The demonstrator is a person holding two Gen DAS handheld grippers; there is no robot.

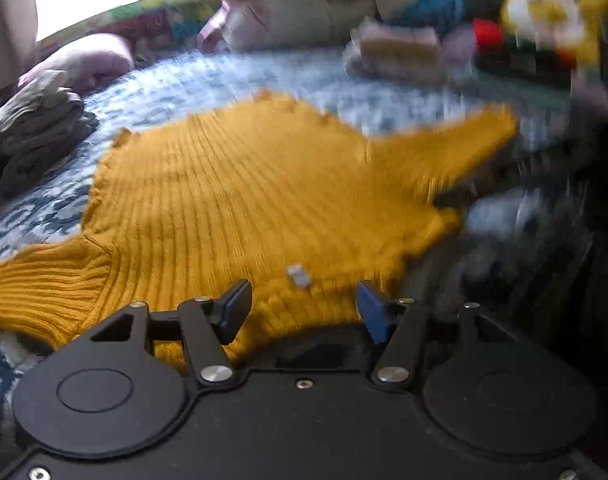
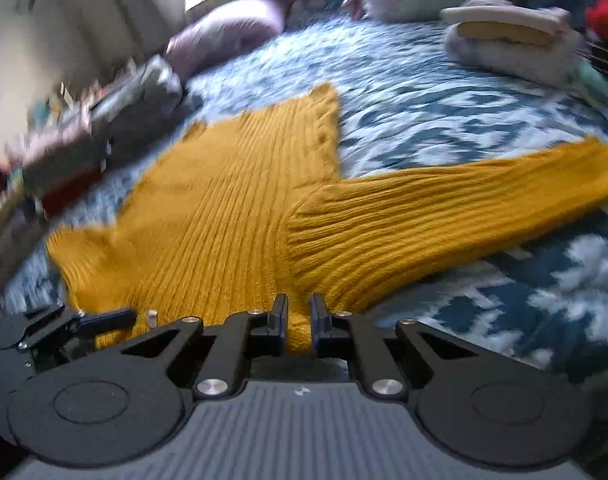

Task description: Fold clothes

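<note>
A mustard-yellow ribbed sweater [image 1: 243,200] lies spread flat on a blue-and-white patterned bedspread [image 1: 223,80]. My left gripper [image 1: 301,306] is open at the sweater's near collar edge, its blue pads on either side of a small white label [image 1: 298,275]. In the right wrist view the sweater [image 2: 231,216] spreads away with one sleeve [image 2: 464,208] reaching right. My right gripper [image 2: 297,320] is shut on the sweater's near shoulder edge, cloth pinched between the pads. The left gripper [image 2: 83,322] shows at the lower left of that view.
A stack of folded grey-beige clothes [image 1: 35,128] sits left on the bed. A folded pile of pale clothes [image 2: 512,36] sits far right. Pillows [image 2: 223,32] and a heap of colourful clothes [image 1: 544,28] line the far side. The bedspread [image 2: 464,92] surrounds the sweater.
</note>
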